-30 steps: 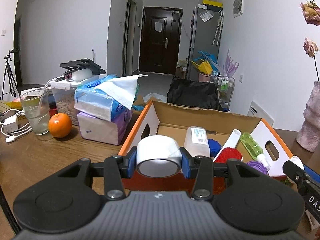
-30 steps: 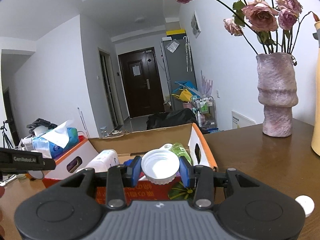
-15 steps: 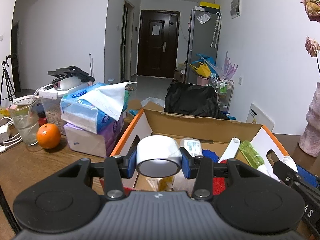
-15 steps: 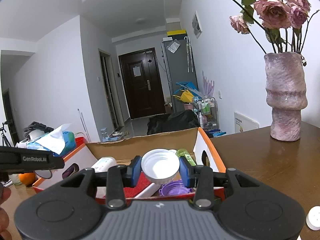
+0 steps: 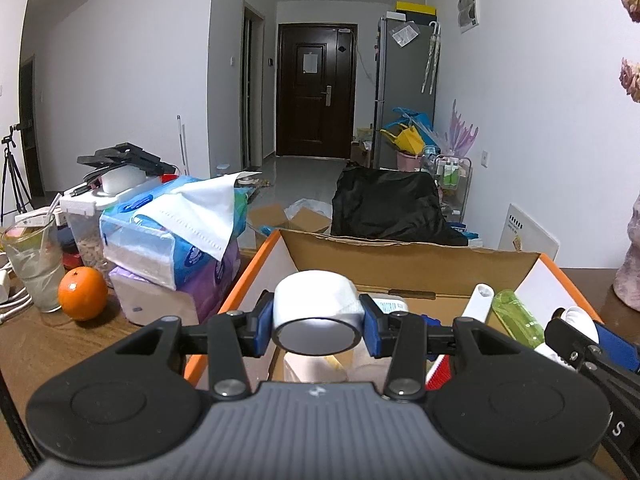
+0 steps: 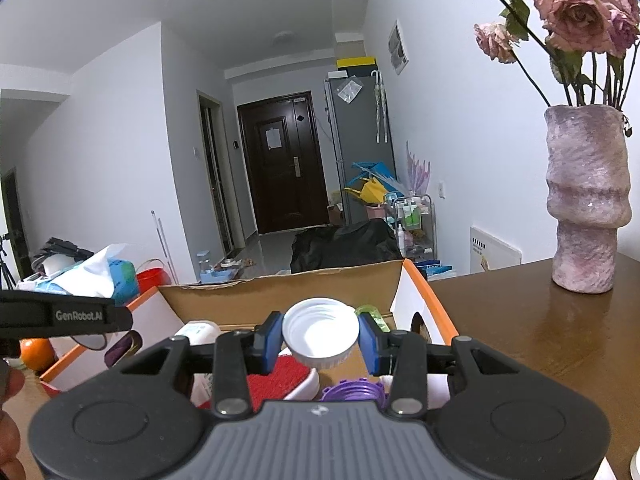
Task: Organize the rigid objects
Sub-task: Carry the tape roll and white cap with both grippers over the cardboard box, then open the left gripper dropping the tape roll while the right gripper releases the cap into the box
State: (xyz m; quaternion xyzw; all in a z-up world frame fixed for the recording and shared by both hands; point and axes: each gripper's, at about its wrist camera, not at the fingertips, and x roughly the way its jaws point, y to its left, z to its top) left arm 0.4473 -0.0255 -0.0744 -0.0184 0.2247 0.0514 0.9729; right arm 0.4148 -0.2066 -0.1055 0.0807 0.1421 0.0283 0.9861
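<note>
The left gripper (image 5: 318, 322) is clamped on a tape roll (image 5: 316, 312), its bore facing the camera; the right gripper (image 6: 320, 338) grips a white cap (image 6: 320, 334). Both loads hang over the box (image 5: 408, 258), which lies directly below and ahead, so each likely needs only lowering and release.

The left tongs (image 5: 317, 322) clamp a white tape roll (image 5: 316, 312) above the cardboard box (image 5: 408, 258); an orange (image 5: 83, 293) sits at nine o'clock, seemingly on the table (image 5: 60, 344).
</note>
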